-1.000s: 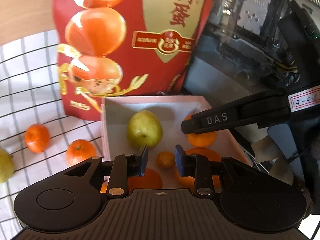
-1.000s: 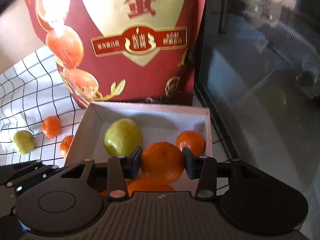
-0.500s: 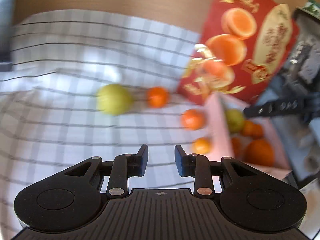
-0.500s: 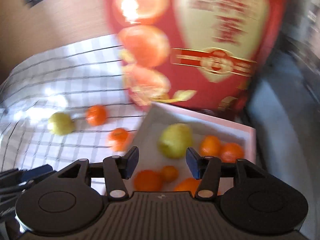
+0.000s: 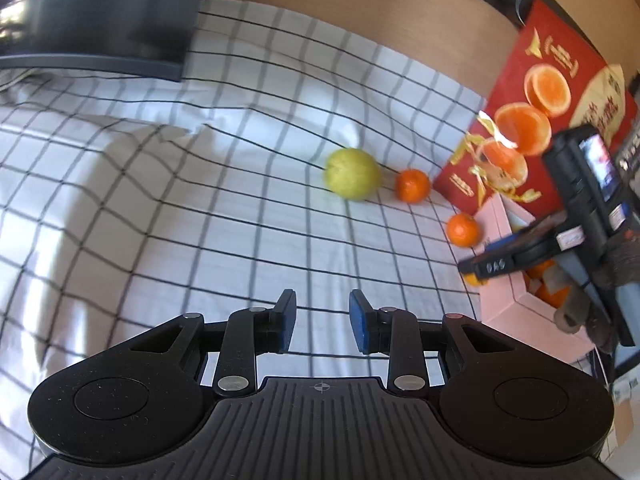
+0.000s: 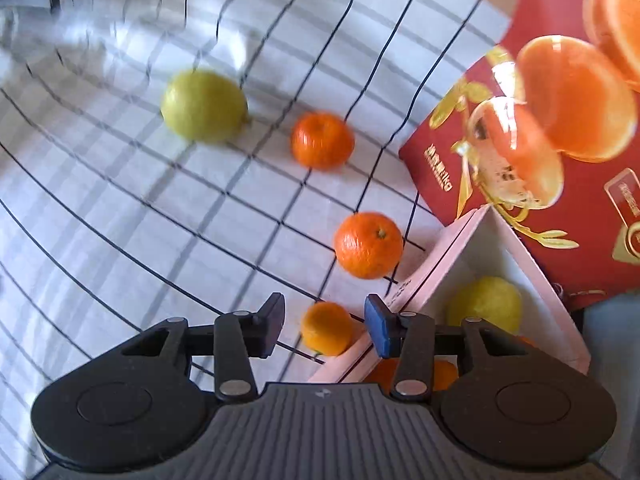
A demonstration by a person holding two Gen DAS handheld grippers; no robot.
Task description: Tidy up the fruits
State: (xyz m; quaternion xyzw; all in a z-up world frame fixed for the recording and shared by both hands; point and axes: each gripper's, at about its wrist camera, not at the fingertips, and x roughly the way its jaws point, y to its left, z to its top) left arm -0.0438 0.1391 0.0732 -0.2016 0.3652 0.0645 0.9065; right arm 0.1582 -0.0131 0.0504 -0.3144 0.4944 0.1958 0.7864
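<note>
On the checked cloth (image 6: 120,240) lie a green pear (image 6: 204,106), two mandarins (image 6: 322,140) (image 6: 368,245) and a smaller mandarin (image 6: 326,328) against the pink box (image 6: 432,264). The box holds another pear (image 6: 486,304) and oranges (image 6: 444,372). My right gripper (image 6: 325,322) hovers over the box's left corner with its jaws closing. The small mandarin shows in the gap below them, untouched by the pads. My left gripper (image 5: 322,316) hangs over bare cloth, drawn narrow and empty. From it the pear (image 5: 352,174) and mandarins (image 5: 412,185) (image 5: 462,230) lie ahead to the right.
A tall red bag printed with oranges (image 6: 560,184) stands behind the box. A dark flat object (image 5: 92,20) lies at the cloth's far left. The right gripper's fingers (image 5: 486,268) and a gloved hand (image 5: 616,272) reach over the pink box (image 5: 508,308).
Both grippers have swung left from the box toward the cloth. The right one let its orange go into the box, opened wide, then narrowed. The left one stayed narrow and empty.
</note>
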